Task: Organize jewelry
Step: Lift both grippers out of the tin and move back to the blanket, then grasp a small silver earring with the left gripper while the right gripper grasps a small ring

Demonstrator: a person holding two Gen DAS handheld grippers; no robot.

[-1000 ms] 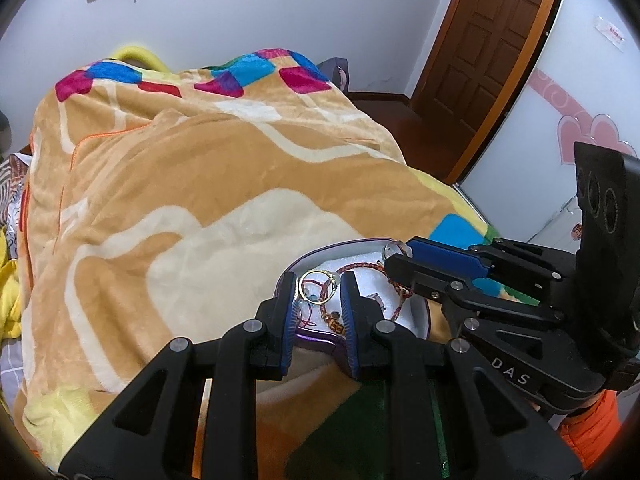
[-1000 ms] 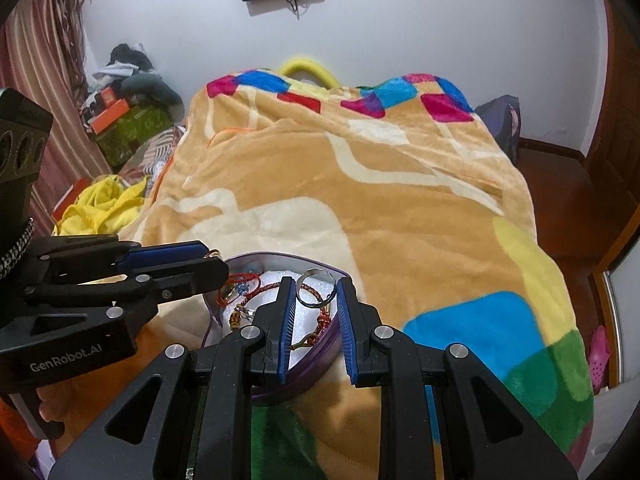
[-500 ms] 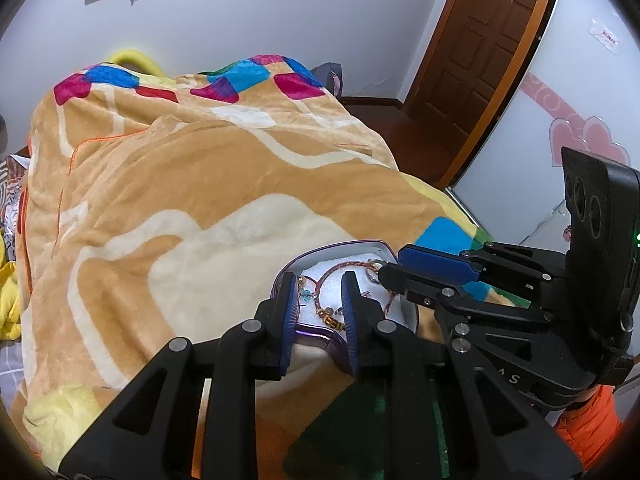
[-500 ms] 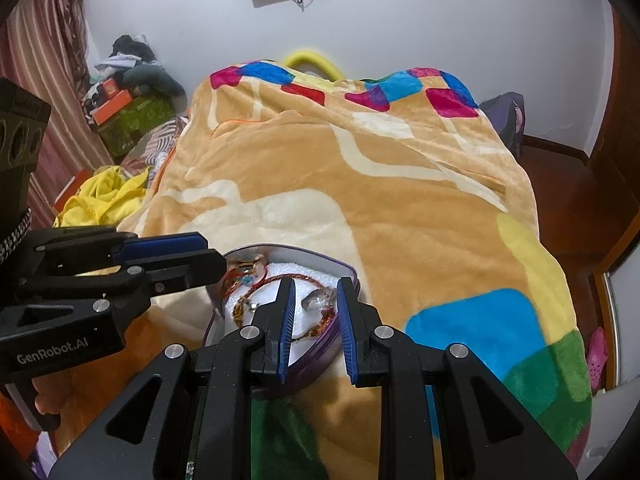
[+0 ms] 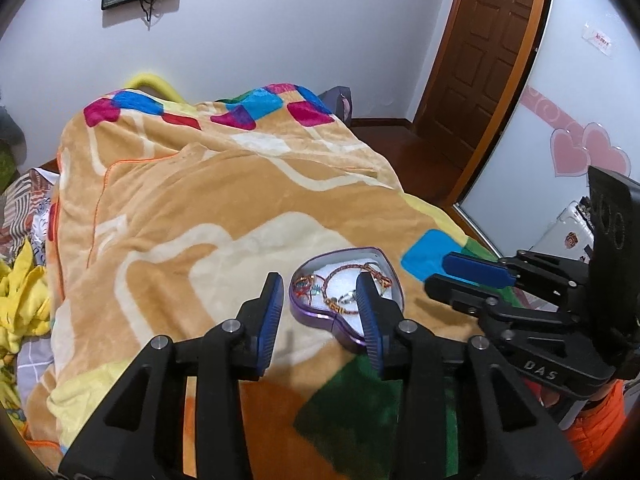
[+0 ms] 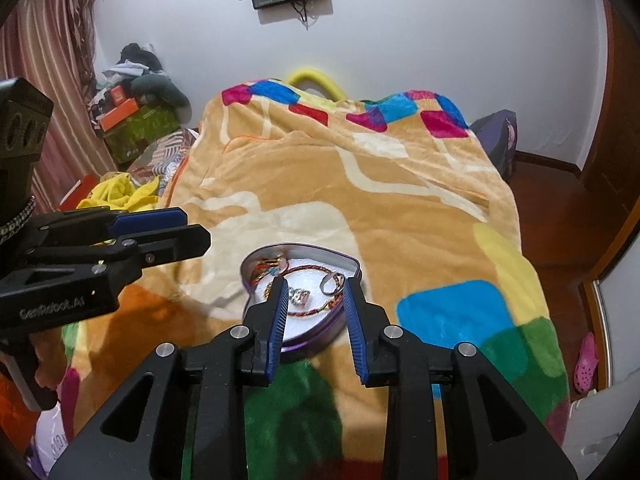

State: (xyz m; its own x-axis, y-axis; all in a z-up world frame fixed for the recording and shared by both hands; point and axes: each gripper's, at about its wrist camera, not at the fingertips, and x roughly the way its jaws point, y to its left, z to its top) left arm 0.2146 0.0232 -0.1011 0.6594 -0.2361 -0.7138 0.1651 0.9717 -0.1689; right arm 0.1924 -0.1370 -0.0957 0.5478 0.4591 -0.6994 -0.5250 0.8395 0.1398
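Both grippers have drawn back from the tin since a moment ago, and both have spread their fingers; a second ago each held a ring pinched between narrow pads, and those rings now lie loose inside.

On the left, the left gripper (image 5: 318,300) hangs above the blanket (image 5: 200,208) with its fingers wide and nothing between them. Its left pad (image 5: 270,312) stands over bare blanket just beside the tin's left wall, and its right pad crosses in front of the tin's white lining. From the right wrist view the same gripper (image 6: 192,232) reaches in level from the left edge of the bed, its tips short of the tin and apart from it.

In the middle, the heart-shaped tin (image 5: 304,312) sits on the blanket near the foot end of the bed, open. Inside lie a red braided bracelet (image 6: 316,270), a cluster of beaded pieces (image 6: 268,264) at the left lobe, a stone-set ring (image 6: 300,296) and a plain silver ring (image 6: 332,282) towards the right wall.

On the right, the right gripper (image 6: 314,304) tilts down over the tin's near rim (image 6: 308,342), fingers wide, empty. From the left wrist view it (image 5: 448,276) comes in level from the right, clear of the tin.
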